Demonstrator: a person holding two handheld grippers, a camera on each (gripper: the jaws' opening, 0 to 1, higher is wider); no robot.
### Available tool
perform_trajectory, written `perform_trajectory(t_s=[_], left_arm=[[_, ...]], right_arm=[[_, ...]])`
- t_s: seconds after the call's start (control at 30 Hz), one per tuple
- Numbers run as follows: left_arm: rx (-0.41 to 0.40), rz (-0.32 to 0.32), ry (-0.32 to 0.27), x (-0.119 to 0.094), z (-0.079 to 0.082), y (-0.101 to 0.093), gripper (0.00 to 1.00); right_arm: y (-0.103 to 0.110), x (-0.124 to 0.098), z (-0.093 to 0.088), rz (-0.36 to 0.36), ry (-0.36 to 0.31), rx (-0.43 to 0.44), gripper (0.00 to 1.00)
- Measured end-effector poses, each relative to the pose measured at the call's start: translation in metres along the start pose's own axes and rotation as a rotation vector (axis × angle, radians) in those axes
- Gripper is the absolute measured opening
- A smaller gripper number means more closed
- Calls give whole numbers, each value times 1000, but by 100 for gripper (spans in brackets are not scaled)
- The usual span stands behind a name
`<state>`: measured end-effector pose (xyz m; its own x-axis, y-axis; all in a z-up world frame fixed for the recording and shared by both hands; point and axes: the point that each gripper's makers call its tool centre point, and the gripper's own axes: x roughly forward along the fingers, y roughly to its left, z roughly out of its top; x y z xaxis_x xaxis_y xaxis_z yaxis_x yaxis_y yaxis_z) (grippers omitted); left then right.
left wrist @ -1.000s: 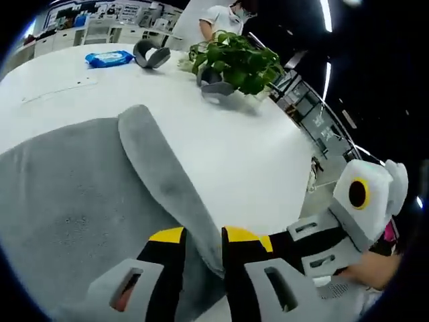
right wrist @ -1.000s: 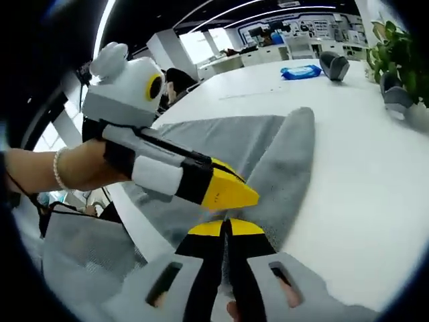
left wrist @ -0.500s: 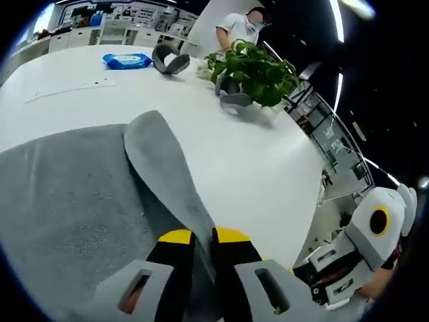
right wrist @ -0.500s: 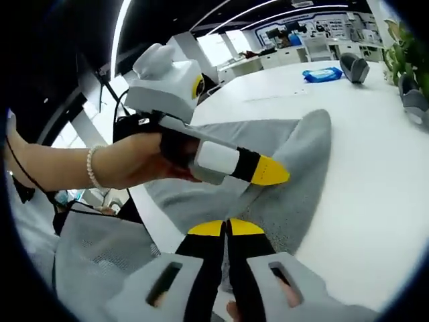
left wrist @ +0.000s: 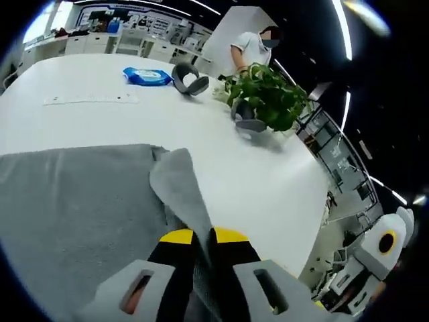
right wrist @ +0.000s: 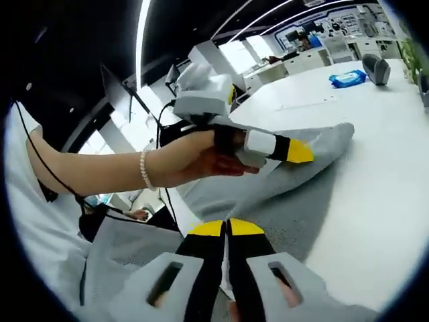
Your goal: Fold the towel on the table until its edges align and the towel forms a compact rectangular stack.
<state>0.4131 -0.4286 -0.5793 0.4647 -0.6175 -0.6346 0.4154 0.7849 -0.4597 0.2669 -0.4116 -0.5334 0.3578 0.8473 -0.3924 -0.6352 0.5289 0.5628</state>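
A: Left gripper view. Left tongs (left wrist: pixel 202 236) are closed on a raised edge of the grey towel (left wrist: pixel 74 201); a strip of cloth runs up from the yellow tips. The rest of the towel lies flat on the white surface (left wrist: pixel 255 181). Beyond it sit a potted plant (left wrist: pixel 267 100) and a blue wipes pack (left wrist: pixel 147 75).

B: Right gripper view?

A: Right tongs (right wrist: pixel 226 229) are closed, tips together, with towel (right wrist: pixel 295 201) under and ahead of them; whether they pinch cloth I cannot tell. The left tongs (right wrist: pixel 295 151), held in a hand (right wrist: pixel 201 157), carry a fold over the towel.

B: Progress?

A: Judged as early: first fold in the air, not laid down. Edges not aligned, no stack yet.
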Motion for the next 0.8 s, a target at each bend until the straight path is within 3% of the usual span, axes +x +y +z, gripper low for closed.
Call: perform_trajectory(t_s=[0.17, 0.3, 0.4, 0.6, 0.7, 0.8], left_arm=[[-42, 11, -27, -6, 18, 9, 2], [0, 9, -14, -4, 17, 1, 2], [46, 13, 5, 2, 10, -6, 8], [32, 15, 36, 11, 1, -9, 19], [61, 64, 38, 12, -1, 0, 21], [75, 74, 38, 13, -1, 4, 27]], right_arm=[[8, -5, 8, 11, -29, -11, 0], [6, -8, 11, 11, -40, -9, 0], [5, -9, 9, 2, -37, -6, 0], [4, -10, 5, -6, -25, -11, 0], [3, -10, 3, -11, -22, -11, 0], [4, -10, 4, -9, -28, -3, 0]])
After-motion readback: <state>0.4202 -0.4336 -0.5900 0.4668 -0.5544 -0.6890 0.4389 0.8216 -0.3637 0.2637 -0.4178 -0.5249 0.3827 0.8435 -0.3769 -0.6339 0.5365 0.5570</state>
